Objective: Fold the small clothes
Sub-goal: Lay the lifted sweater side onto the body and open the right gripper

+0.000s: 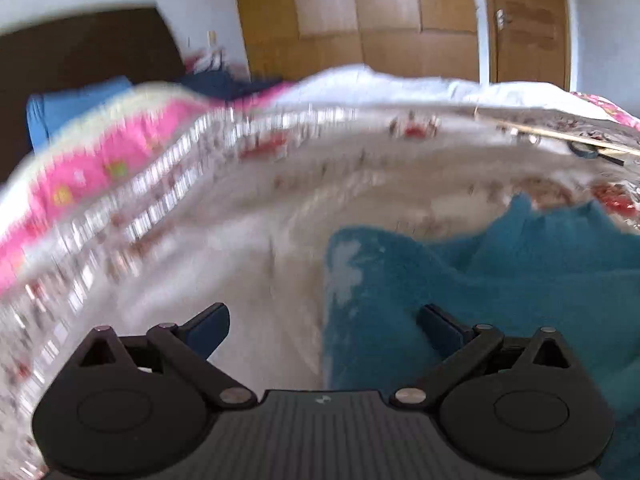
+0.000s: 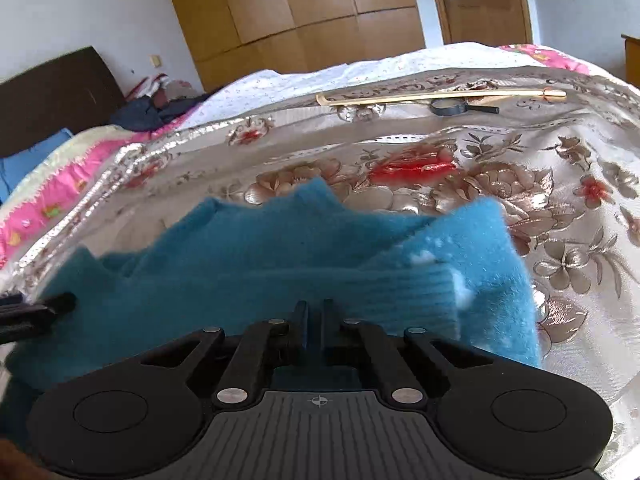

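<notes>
Right claw shut on ribbed hem of teal knit, lying rumpled on floral bedspread

Left claw wide open, empty, straddling knit's left edge; view motion-blurred

Risks: single-point hold, so likely skewed fold or bunching on lift; slick satin may slide with garment; hem could slip from narrow pinch

Bedroom: wooden wardrobe, door, dark headboard; stick and magnifier well beyond knit
</notes>
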A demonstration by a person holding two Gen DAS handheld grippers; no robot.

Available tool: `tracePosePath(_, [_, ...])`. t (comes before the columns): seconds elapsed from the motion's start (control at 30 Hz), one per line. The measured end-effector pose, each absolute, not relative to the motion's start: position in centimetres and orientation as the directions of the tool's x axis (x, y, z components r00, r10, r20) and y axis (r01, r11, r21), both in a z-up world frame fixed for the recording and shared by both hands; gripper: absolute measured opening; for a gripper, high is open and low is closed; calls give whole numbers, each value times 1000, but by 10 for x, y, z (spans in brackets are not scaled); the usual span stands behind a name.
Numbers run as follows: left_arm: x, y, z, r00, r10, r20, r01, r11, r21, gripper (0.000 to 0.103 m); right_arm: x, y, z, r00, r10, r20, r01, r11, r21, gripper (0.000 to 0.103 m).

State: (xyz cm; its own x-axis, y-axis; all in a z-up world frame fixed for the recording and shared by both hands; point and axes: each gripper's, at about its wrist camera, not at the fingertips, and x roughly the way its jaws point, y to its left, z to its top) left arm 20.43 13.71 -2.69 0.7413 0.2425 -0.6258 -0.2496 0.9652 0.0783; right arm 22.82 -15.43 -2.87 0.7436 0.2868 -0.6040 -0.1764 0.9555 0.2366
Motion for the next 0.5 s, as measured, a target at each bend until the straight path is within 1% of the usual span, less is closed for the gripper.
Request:
tracePosePath(0.1, [202,139,-28,744,238,-624,-256,965,63,103,229,-157,-30,740,289,-607,-177,955,239,0])
tracePosePath(0.2, [197,136,-14,774,244,-584,-250,965,72,103,227,-149,-22,743,275,-610,-188,961,204,0])
tracePosePath(0.23, [196,138,-9,783,251,-570,-258,964,71,103,226,-147,-20,746,275,-607,-190,961,202,6])
tracePosePath(0.27, [196,140,-6,788,257,-560,-266,962,66,103,222,-147,-16,751,280,-598,-196,959,203,14])
tracePosePath(0.3, [197,143,-4,787,257,-561,-272,961,59,103,219,-148,-13,757,283,-589,-201,958,203,15])
tracePosePath(0.43, [194,151,-13,761,274,-587,-288,955,73,103,206,-151,-6,753,318,-576,-246,948,201,15])
tracePosePath(0.5, [191,151,-18,755,289,-588,-291,952,95,103,203,-150,-12,737,284,-613,-248,958,147,13])
